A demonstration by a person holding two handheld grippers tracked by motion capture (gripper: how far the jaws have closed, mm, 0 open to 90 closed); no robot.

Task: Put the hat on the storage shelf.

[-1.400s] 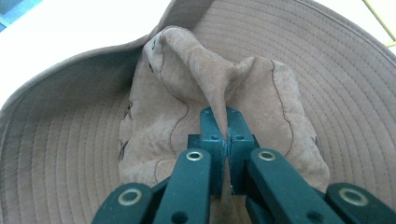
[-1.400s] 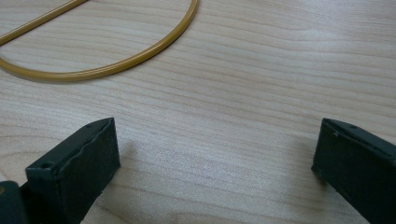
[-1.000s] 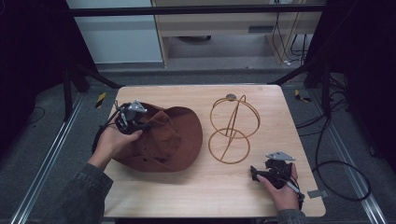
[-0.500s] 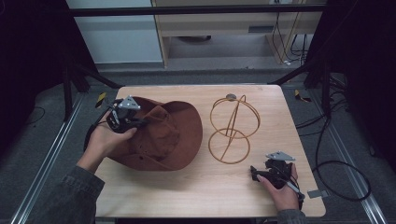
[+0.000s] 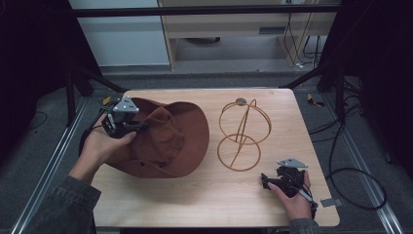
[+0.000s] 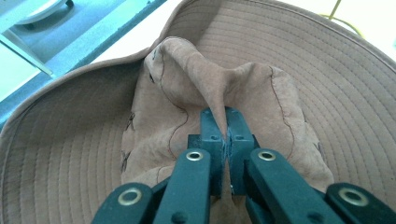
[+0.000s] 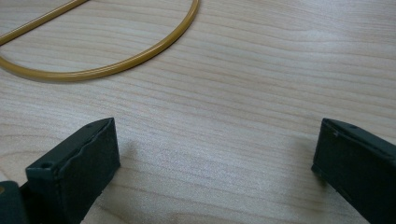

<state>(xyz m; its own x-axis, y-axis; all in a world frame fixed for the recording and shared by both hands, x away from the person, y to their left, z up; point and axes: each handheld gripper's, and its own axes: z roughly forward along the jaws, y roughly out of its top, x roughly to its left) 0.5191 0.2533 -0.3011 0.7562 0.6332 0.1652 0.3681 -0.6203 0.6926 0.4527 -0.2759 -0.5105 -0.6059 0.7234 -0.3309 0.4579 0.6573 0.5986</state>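
- While the left gripper (image 6: 226, 135) has its jaws clamped together on a pinched ridge of the brown hat's (image 5: 168, 141) crown, nothing but that thin fold of soft fabric carries the load.
- Seen from the high view, the left gripper (image 5: 127, 122) sits at centre left of the frame, over the hat's left side, with the person's left hand (image 5: 100, 146) wrapped round it.
- Around the pinch, the crown is crumpled and the wide stitched brim sags outward; the brim's lower edge looks to rest on the wooden surface (image 5: 204, 195).
- Right of the hat, just clear of its brim, stands the gold wire hat stand (image 5: 242, 132), two hoops on a ring base.
- At lower right, the right gripper (image 5: 270, 181) rests low on the surface with its jaws wide apart and nothing between them; its own view shows bare wood and an arc of the stand's base ring (image 7: 107, 70).
- Risk, as I judge it: the fold could slip from the jaws, since the hold is small and the brim heavy.
- Another risk: a drooping brim could catch the light stand and tip or shove it, with the right gripper not steadying it.
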